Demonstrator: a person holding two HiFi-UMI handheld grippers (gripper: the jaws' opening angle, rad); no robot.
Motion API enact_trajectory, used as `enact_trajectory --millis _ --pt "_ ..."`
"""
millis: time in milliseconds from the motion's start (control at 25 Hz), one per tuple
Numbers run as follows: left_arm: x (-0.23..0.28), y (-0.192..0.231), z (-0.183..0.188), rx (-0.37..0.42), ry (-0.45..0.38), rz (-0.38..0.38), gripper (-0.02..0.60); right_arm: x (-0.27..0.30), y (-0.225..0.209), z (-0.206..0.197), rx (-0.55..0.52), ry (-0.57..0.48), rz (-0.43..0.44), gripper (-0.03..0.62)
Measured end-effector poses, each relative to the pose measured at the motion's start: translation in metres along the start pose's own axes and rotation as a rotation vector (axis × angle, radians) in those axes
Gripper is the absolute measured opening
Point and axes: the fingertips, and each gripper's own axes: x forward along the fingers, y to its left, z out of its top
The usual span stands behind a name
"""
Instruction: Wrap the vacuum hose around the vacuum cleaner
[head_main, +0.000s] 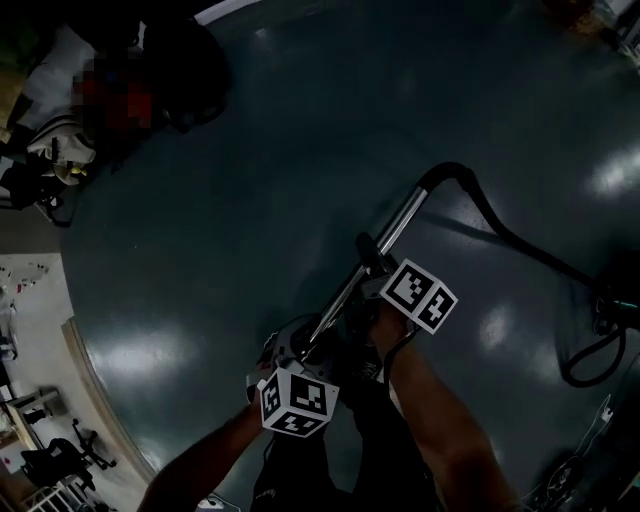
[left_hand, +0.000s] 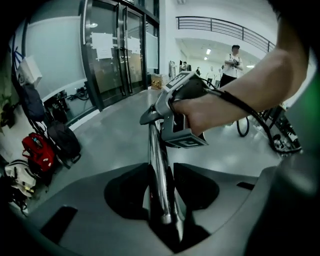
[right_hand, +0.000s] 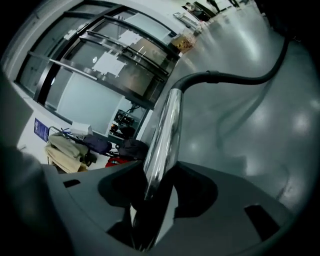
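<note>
Your left gripper (left_hand: 165, 200) clamps the chrome tube (left_hand: 157, 165) low down; your right gripper (right_hand: 150, 200) clamps it higher. The vacuum hose (head_main: 520, 240) leaves the tube's bent top and trails right across the floor (head_main: 300, 150), its far end lost in darkness in the head view. The left gripper view misses the hose.

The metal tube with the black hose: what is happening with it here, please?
A person holds a shiny metal tube with both grippers. The left gripper is clamped on the near end, and the right gripper grips it a little farther along. From the tube's far, bent end a black hose trails off to the right over the dark floor. The hose hangs loose and is not wrapped around anything yet.
</note>
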Motion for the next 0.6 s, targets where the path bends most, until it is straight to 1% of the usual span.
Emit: enact_trajectory --millis 80,160,240,320,400,480,600 --pt "-0.029 -0.010 0.020 -0.036 -0.003 -0.056 0.169 -0.027 0.020 0.010 0.033 -0.013 -0.003 0.191" --pt "-0.061 -0.020 0.041 -0.026 -0.002 -0.110 0.169 -0.056 0.043 0.022 0.038 -0.034 -0.008 0.184" --pt "-0.093 -0.035 0.056 -0.014 0.008 -0.184 0.170 -0.087 0.063 0.035 0.014 -0.064 0.000 0.178" --pt "-0.120 -0.047 0.068 -0.012 0.021 -0.252 0.172 -0.112 0.081 0.052 -0.042 -0.094 0.021 0.176" --pt "-0.140 -0.054 0.077 0.000 0.029 -0.287 0.173 -0.133 0.095 0.067 -0.119 -0.111 0.038 0.175" --pt "-0.160 -0.060 0.087 0.013 0.031 -0.303 0.173 -0.157 0.105 0.082 -0.207 -0.120 0.043 0.173" --pt "-0.190 -0.063 0.108 0.056 0.017 -0.301 0.172 -0.198 0.124 0.108 -0.347 -0.133 0.053 0.172"
